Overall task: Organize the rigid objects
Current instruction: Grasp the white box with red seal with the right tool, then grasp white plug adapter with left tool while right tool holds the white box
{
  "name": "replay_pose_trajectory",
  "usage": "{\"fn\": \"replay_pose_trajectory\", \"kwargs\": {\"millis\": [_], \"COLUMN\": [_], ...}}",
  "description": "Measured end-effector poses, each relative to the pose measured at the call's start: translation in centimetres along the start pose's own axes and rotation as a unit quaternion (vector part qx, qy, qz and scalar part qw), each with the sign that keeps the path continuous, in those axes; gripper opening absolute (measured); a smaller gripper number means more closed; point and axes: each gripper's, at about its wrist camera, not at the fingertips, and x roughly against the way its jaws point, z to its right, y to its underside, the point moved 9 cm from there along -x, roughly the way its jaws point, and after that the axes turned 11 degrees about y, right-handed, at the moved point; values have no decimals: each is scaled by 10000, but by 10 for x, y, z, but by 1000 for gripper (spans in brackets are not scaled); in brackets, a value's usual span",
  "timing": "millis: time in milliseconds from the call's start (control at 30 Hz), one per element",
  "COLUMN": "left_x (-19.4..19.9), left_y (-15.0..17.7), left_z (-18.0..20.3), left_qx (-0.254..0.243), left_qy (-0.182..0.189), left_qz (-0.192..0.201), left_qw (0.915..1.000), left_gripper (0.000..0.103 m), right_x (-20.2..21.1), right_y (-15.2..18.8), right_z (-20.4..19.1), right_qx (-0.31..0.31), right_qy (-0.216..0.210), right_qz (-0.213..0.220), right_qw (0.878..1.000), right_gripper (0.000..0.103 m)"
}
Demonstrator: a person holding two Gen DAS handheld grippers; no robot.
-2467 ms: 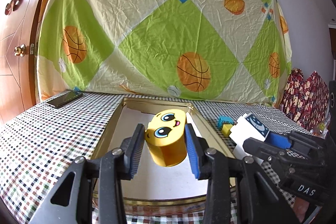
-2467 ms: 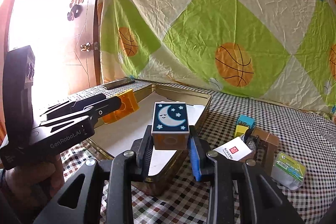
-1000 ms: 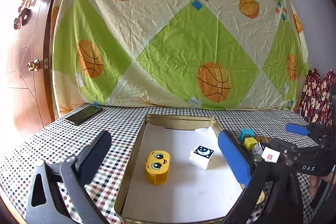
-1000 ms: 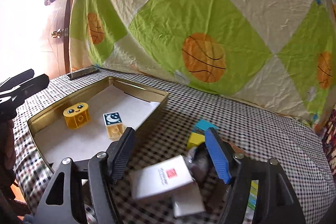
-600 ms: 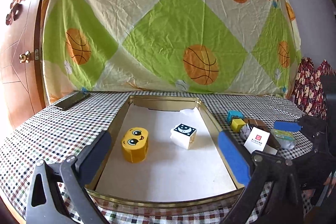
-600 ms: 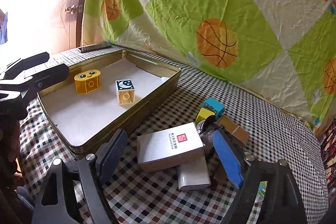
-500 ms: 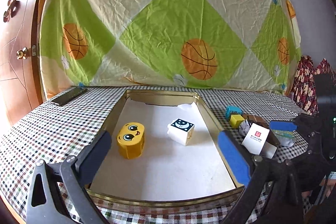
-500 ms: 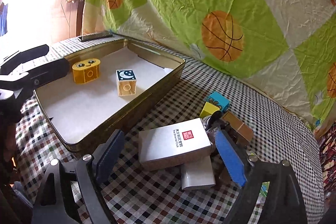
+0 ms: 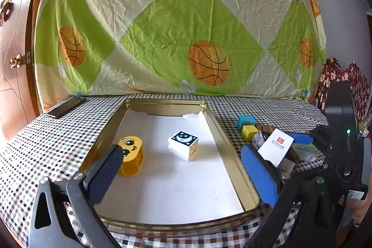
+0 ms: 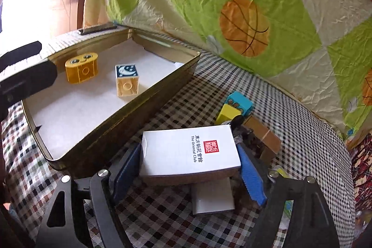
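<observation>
At six o'clock, my right gripper [image 10: 189,169] straddles the white box [image 10: 189,150], apparently unclamped; closing skewed could topple it; left gripper [image 9: 183,169] gapes empty.

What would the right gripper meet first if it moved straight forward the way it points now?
Probably the white box: it already lies between the jaws of the right gripper. Behind it sit the yellow block and blue block.

Bright daylight, blown-out glare upper left, fisheye-curved dark edges, slight motion blur
</observation>
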Motion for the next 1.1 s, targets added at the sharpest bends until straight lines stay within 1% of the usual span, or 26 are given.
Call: {"fn": "replay_pose_trajectory", "kwargs": {"millis": [133,267,333,400,500,567,633,733,767,800,867,1033,1067,1100], "left_x": [-5,-22,-32,-43,-61,-70,-78,-96,-101,-105,-111,-121,-123,-125], "left_y": [-8,-8,-4,2,11,14,19,33,36,40,45,61,64,65], "left_z": [28,64,82,101,126,136,146,153,155,155,156,161,160,158], "left_qx": [-243,-464,-547,-669,-846,-901,-951,-1004,-976,-957,-961,-970,-932,-864], "left_qy": [202,473,615,745,890,929,1054,1127,1190,1219,1215,1359,1392,1408], "left_qz": [18,-152,-306,-478,-832,-1035,-1224,-1716,-1870,-1988,-2164,-2647,-2728,-2784], "left_qw": [9995,9977,9961,9938,9889,9862,9823,9735,9702,9677,9639,9497,9474,9461], "left_gripper": [103,103,103,102,102,101,97,83,76,72,70,70,64,60], "right_x": [17,24,23,22,17,15,16,16,17,17,17,15,14,13], "right_y": [4,19,25,30,35,37,37,39,38,38,38,39,39,39], "right_z": [50,95,114,129,141,147,149,151,150,149,148,150,150,150], "right_qx": [-757,-1314,-1597,-1749,-1945,-2039,-2124,-2163,-2152,-2149,-2140,-2131,-2122,-2112], "right_qy": [515,862,891,1036,1016,992,969,952,936,947,937,965,971,974], "right_qz": [219,196,139,107,44,44,71,94,108,117,119,96,94,83], "right_qw": [9956,9874,9830,9791,9756,9739,9723,9716,9720,9720,9723,9722,9723,9725], "right_gripper": [82,82,82,82,82,82,82,82,82,82,82,82,82,82]}}
